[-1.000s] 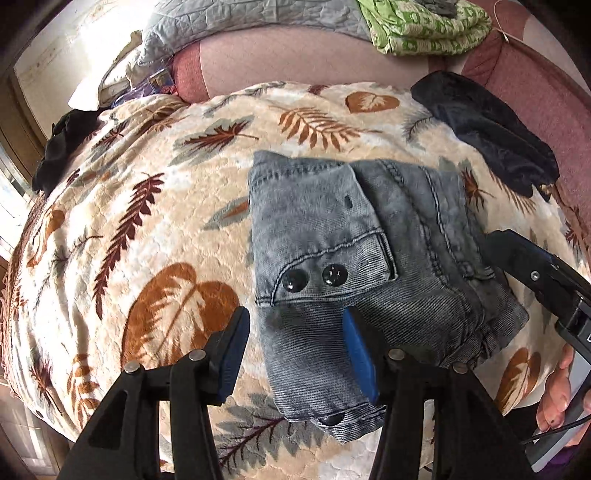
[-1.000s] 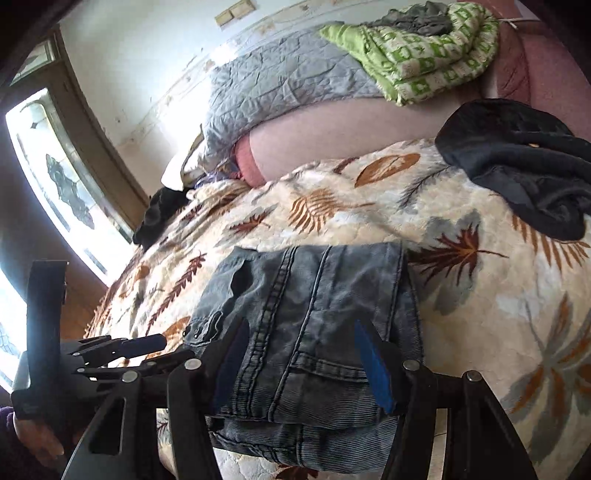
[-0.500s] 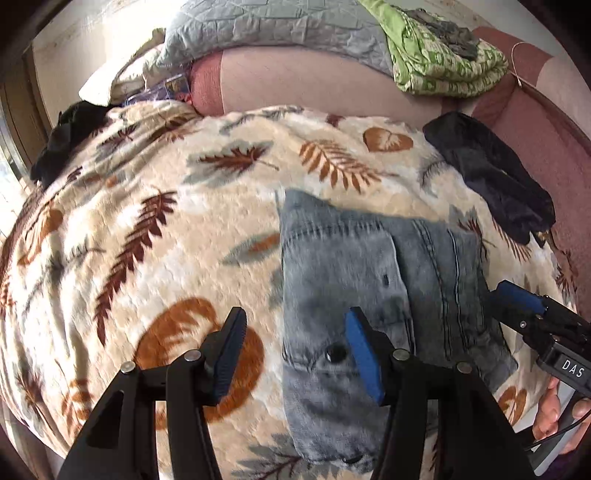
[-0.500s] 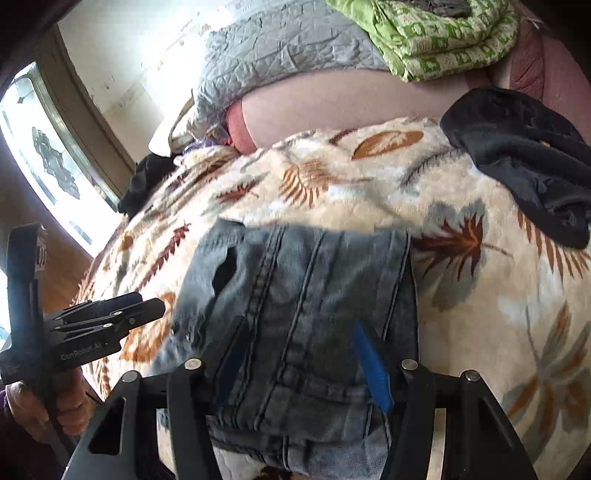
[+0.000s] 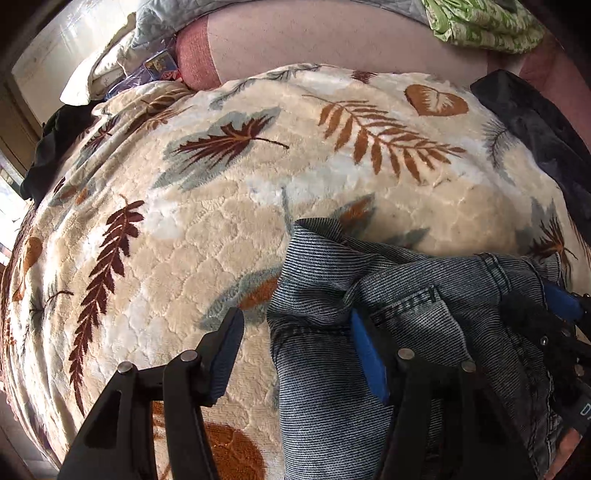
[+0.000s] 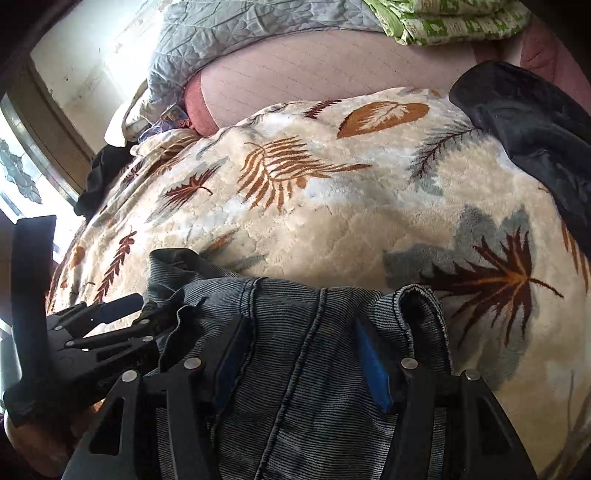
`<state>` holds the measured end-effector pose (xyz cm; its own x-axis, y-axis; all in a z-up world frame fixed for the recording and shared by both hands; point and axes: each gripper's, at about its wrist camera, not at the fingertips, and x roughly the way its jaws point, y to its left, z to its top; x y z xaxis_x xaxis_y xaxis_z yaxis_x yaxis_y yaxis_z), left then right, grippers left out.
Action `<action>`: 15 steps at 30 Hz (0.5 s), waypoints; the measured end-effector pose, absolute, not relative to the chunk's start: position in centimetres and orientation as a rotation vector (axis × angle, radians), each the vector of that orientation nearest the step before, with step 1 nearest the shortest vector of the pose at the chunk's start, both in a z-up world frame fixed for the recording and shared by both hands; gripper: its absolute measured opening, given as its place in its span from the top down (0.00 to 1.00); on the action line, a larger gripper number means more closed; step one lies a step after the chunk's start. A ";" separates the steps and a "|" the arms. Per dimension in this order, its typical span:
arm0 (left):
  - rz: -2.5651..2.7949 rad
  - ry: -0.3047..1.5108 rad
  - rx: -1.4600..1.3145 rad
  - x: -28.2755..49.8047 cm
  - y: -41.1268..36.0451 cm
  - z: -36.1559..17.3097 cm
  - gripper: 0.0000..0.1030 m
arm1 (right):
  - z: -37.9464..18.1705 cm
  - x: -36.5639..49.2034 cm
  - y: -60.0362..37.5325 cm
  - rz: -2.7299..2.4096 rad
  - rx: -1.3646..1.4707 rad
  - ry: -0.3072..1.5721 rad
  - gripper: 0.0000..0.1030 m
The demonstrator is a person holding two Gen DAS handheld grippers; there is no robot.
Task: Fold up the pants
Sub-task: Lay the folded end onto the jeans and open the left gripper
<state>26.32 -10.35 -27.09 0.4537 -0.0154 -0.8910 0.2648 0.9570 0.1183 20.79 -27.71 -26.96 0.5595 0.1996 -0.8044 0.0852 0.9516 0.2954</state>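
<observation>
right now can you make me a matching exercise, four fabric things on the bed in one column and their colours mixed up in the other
Things:
1. pants
2. blanket
3. folded quilt
4. garment at the right edge of the bed

Colours:
A. green and white print
B. cream with brown and grey leaves
C. black
D. faded grey-blue denim

Pairs: 1-D, 2-B, 3-A, 4-C
</observation>
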 end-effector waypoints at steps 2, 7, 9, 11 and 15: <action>-0.187 1.090 0.231 26.0 -9.8 -26.3 0.38 | -26.6 20.2 -27.7 0.073 0.302 0.964 0.39; -0.196 1.020 0.158 22.7 -7.3 -23.0 0.38 | -24.8 17.8 -29.0 0.083 0.374 0.932 0.39; -0.192 0.960 0.152 20.6 -6.2 -21.4 0.37 | -23.4 16.0 -29.3 0.095 0.379 0.876 0.39; -0.179 0.909 0.145 18.3 -5.2 -19.9 0.30 | -21.8 14.2 -29.2 0.102 0.347 0.807 0.39; -0.141 0.804 0.141 14.3 -3.5 -16.7 0.29 | -19.0 10.8 -28.6 0.119 0.298 0.682 0.39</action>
